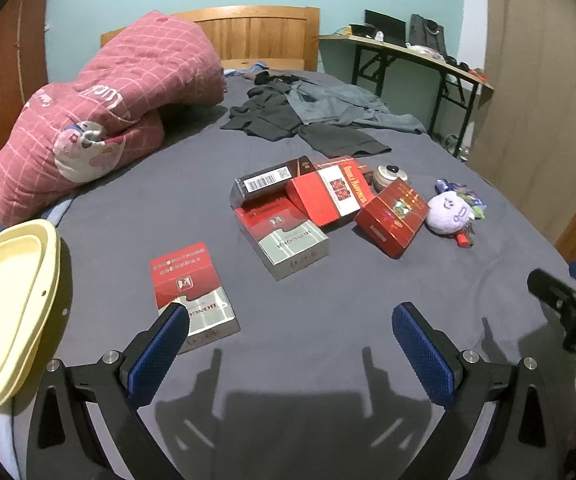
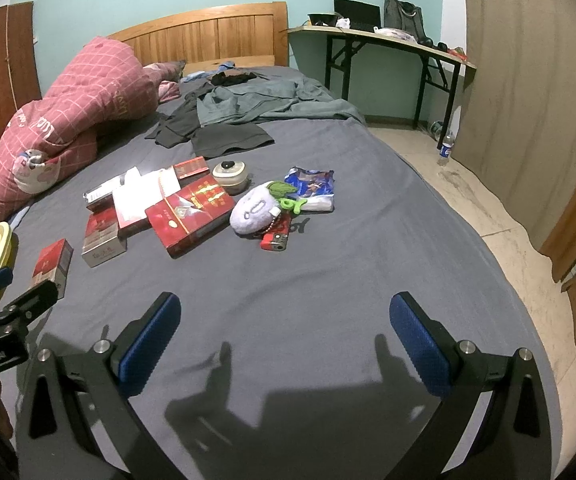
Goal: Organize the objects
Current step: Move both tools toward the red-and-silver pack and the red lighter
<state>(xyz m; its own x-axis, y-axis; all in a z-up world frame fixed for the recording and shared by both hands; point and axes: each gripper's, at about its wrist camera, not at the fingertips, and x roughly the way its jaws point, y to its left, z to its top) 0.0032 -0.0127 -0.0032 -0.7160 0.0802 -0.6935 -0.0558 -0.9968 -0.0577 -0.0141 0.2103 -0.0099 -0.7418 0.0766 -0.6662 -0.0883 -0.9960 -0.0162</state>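
Note:
Several red cigarette cartons lie in a loose pile (image 1: 307, 200) on the grey bed sheet, with one red and silver carton (image 1: 192, 292) apart at the near left. Beside the pile sit a small round jar (image 2: 228, 174), a lilac plush toy (image 2: 256, 210), a red lighter (image 2: 274, 242) and a blue packet (image 2: 311, 182). My left gripper (image 1: 289, 318) hovers open over the sheet, its left finger over the near end of the lone carton. My right gripper (image 2: 284, 308) is open above bare sheet, short of the toy. Nothing sits between either pair of fingers.
A pale yellow basin (image 1: 8, 304) rests at the bed's left edge. A pink checked quilt (image 1: 100, 120) and dark clothes (image 1: 307, 116) lie further up the bed. A folding desk (image 2: 387, 40) stands by the wall, a bottle (image 2: 445, 150) on the floor to the right.

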